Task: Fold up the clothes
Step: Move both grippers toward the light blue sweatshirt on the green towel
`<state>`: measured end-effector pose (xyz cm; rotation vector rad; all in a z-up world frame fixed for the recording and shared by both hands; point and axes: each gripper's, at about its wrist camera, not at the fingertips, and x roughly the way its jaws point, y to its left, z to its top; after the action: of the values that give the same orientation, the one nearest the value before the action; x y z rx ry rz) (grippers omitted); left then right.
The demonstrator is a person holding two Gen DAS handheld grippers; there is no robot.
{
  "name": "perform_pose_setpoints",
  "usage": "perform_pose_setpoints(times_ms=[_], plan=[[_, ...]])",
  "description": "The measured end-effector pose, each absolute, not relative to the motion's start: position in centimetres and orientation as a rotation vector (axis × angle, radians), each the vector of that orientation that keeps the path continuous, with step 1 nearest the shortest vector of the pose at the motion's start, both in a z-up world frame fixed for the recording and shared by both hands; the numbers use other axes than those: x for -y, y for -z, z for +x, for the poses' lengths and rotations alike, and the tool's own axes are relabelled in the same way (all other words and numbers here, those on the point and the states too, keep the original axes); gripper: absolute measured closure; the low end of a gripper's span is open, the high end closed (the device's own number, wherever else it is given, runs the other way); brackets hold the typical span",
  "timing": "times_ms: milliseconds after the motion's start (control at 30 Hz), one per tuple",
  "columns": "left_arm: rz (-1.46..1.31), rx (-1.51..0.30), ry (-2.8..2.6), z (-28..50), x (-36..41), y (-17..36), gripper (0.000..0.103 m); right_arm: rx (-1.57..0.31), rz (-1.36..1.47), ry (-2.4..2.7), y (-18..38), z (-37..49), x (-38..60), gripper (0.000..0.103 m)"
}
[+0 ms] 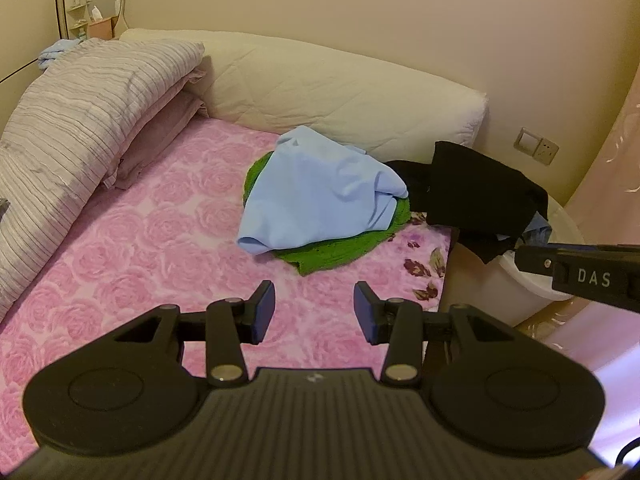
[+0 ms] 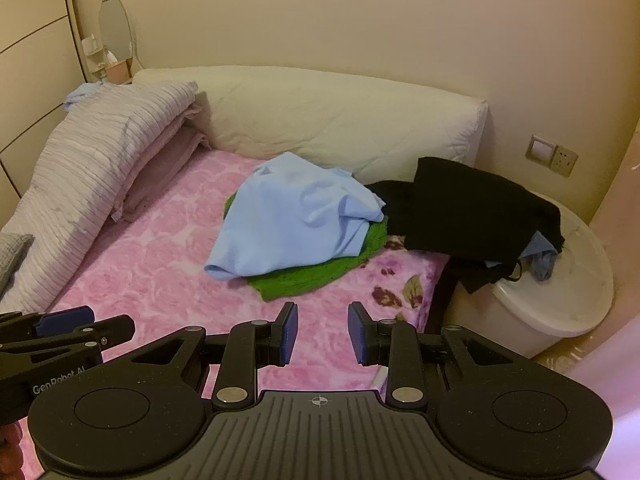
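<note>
Two tongs [image 1: 315,312] [image 2: 322,334] parted, empty, over pink bedsheet [image 1: 160,240], blue garment [image 1: 316,192] atop green one [image 1: 344,248], black clothes [image 1: 476,188] beside.

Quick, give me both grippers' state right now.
Left gripper: open, holding nothing.
Right gripper: open, holding nothing.

each gripper [image 1: 315,312] [image 2: 322,333] is matte black plastic with blue pads [image 1: 265,312] and silver pivot screws [image 2: 231,393]. the base is ribbed, flanked by two round discs. white lettering marks the sides.
</note>
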<state>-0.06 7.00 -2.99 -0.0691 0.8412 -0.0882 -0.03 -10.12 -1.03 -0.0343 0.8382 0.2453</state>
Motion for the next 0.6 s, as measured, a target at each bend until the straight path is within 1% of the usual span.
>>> perform_pose_setpoints(times_ms=[300,433,600], plan=[[-0.088,-0.879,0.03,2.4,-8.1,4.4,0.064,-0.888,-0.028,-0.277,2.8,3.2,10.1,0.071],[-0.085,-0.904,0.011,3.8,-8.0,5.5,0.061,-0.927,-0.007,-0.299,4.2,5.8,10.4,0.071],[-0.101,-0.963,0.013,6.7,-7.1,7.5,0.061,-0.97,0.01,-0.342,5.9,9.5,10.8,0.071]])
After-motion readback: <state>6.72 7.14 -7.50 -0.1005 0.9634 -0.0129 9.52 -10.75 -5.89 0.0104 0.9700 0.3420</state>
